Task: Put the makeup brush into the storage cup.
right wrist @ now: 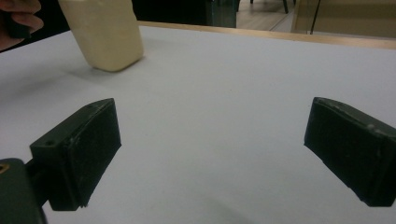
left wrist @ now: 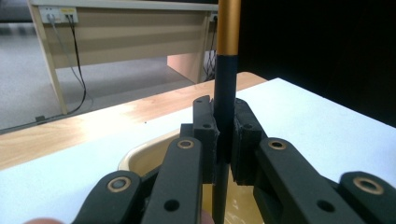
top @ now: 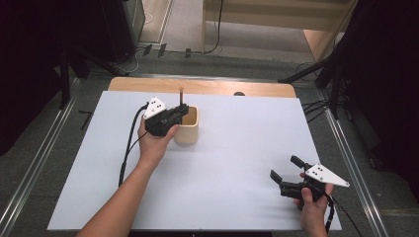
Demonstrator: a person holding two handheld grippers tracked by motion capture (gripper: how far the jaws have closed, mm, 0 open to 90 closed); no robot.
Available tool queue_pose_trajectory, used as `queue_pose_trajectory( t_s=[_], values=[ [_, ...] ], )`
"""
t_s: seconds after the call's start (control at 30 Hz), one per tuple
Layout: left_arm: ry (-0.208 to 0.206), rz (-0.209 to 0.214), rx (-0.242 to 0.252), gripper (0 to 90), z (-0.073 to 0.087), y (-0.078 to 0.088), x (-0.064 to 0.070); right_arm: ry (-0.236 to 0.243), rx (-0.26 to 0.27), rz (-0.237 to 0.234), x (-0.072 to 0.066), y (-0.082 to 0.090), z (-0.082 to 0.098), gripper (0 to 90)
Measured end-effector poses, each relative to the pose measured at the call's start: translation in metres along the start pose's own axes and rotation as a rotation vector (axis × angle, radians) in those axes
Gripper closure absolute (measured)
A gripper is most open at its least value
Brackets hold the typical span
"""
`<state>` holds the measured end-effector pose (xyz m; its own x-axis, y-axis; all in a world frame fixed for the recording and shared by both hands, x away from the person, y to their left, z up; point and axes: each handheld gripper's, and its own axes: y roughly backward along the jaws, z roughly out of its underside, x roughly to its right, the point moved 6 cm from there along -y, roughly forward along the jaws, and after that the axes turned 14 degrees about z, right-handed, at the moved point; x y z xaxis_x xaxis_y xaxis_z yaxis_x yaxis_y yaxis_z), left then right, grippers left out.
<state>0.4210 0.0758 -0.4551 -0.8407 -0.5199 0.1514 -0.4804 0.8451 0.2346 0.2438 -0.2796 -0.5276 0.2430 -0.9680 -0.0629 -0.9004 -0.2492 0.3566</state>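
Standing pen [left wrist: 225,93] in cup [top: 188,126]; bare white table [top: 237,148] around

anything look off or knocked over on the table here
Nothing stands out. The cream cup stands upright on the white table, the left gripper holds a black-and-gold stick upright over it, and the right gripper hangs open.

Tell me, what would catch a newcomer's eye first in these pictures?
Most striking is the left gripper, shut on a thin black stick with a gold upper part, which it holds upright with the lower end down inside a cream-coloured cup toward the far left of the white table. At the near right, the right gripper is wide open and holds nothing above the bare surface.
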Motion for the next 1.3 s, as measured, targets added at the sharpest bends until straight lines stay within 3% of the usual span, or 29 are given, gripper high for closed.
queue_pose_trajectory(
  t_s=[0.2,0.63,1.03,1.07,1.1,1.17,1.3],
  values=[
    [0.021,-0.005,-0.029,84.0,0.012,0.002,-0.002,0.0,-0.001,0.001,0.0,0.0,0.0,3.8],
    [0.022,0.003,-0.042,83.2,0.015,0.004,-0.004,0.002,-0.006,0.004,0.0,-0.002,0.001,4.1],
    [0.021,0.047,-0.013,53.3,0.007,0.01,0.006,0.002,-0.006,0.004,0.0,-0.002,0.001,4.2],
    [0.024,0.05,-0.011,46.9,0.006,0.011,0.007,0.002,-0.006,0.003,0.0,-0.002,0.001,4.2],
    [0.02,0.014,-0.014,32.7,0.005,0.015,0.007,0.002,-0.006,0.002,0.0,-0.002,0.001,4.2],
    [0.018,-0.002,-0.013,18.6,0.004,0.017,0.007,0.003,-0.006,0.003,0.0,-0.002,0.001,4.2],
    [0.017,-0.009,-0.023,2.3,0.007,0.029,0.006,0.004,-0.006,0.005,0.0,-0.002,0.001,4.2]
  ],
)
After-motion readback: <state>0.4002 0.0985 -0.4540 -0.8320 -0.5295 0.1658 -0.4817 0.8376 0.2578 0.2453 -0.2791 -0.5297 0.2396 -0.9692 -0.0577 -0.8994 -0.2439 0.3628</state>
